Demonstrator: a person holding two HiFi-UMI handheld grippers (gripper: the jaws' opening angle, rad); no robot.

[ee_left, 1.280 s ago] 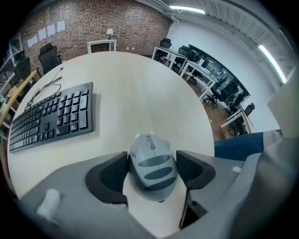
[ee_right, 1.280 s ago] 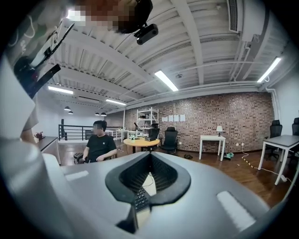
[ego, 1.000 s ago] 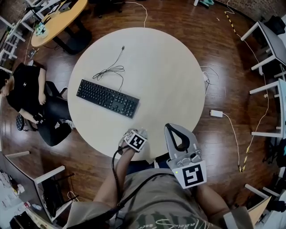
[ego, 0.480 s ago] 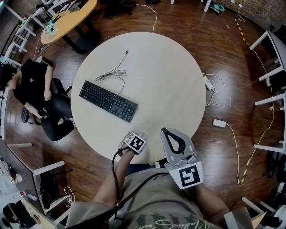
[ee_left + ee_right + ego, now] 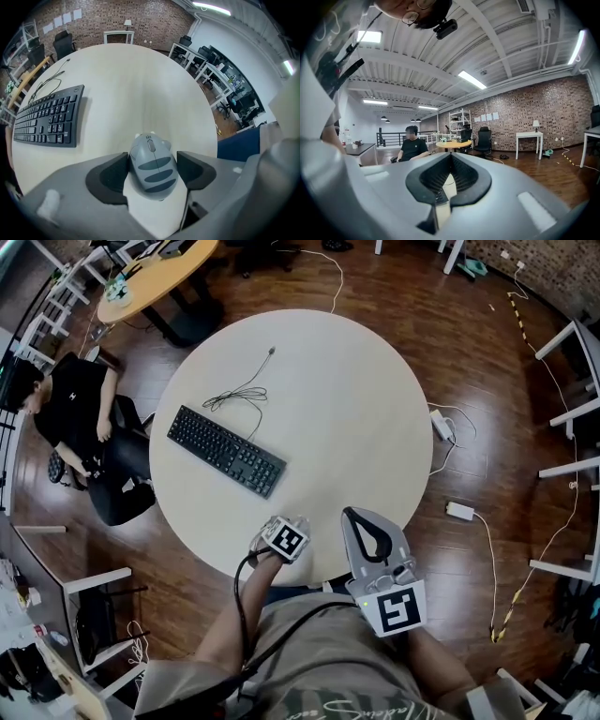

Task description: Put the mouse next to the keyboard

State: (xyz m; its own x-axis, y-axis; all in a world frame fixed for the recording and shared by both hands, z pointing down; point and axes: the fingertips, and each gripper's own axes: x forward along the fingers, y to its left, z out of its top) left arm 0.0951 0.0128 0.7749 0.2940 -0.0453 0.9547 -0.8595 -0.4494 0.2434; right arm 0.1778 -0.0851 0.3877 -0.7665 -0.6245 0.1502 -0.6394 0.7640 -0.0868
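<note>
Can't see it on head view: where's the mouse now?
In the left gripper view, the mouse is clamped by the left gripper at the near edge of the table, keyboard ahead-left.

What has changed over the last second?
Nothing visibly moved; only the head view drifted slightly. The left gripper, shut on the mouse, stays at the table's near edge, the right gripper beside it. The keyboard lies where it was.

Close in front of the body, the left gripper [image 5: 152, 157] clamps a grey striped mouse [image 5: 153, 177]; the right gripper [image 5: 352, 516] alongside has its jaws together, empty.
</note>
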